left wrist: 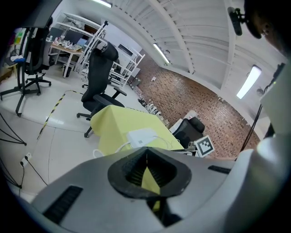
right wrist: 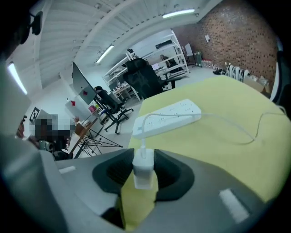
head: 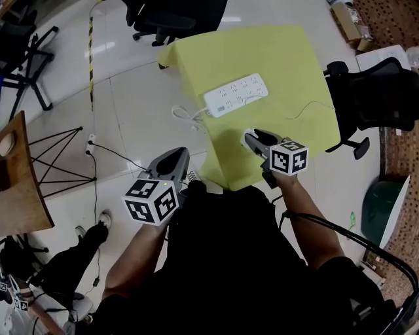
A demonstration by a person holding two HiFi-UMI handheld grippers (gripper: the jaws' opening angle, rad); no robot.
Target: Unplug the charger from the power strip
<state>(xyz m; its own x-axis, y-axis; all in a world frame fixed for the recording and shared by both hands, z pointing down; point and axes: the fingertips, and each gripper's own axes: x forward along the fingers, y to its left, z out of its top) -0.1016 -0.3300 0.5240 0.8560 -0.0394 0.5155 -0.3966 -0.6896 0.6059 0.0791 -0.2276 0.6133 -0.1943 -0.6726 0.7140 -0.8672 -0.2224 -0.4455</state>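
Observation:
A white power strip (head: 237,95) lies on the yellow-covered table (head: 262,55); the right gripper view shows the strip (right wrist: 168,119) just beyond my jaws. My right gripper (right wrist: 143,157) is shut on a small white charger (right wrist: 143,172), which is out of the strip and hangs over the table's near edge. A thin white cable (right wrist: 236,129) trails across the cloth. In the head view the right gripper (head: 252,139) sits at the table's near edge. My left gripper (head: 175,159) hovers over the floor left of the table, and its jaws (left wrist: 146,152) are shut on nothing.
The strip's thick white cord (head: 186,116) loops off the table's left side to the floor. A black office chair (head: 370,98) stands right of the table, another (head: 170,16) behind it. A wire-frame stool (head: 59,154) and a green bin (head: 383,209) stand nearby.

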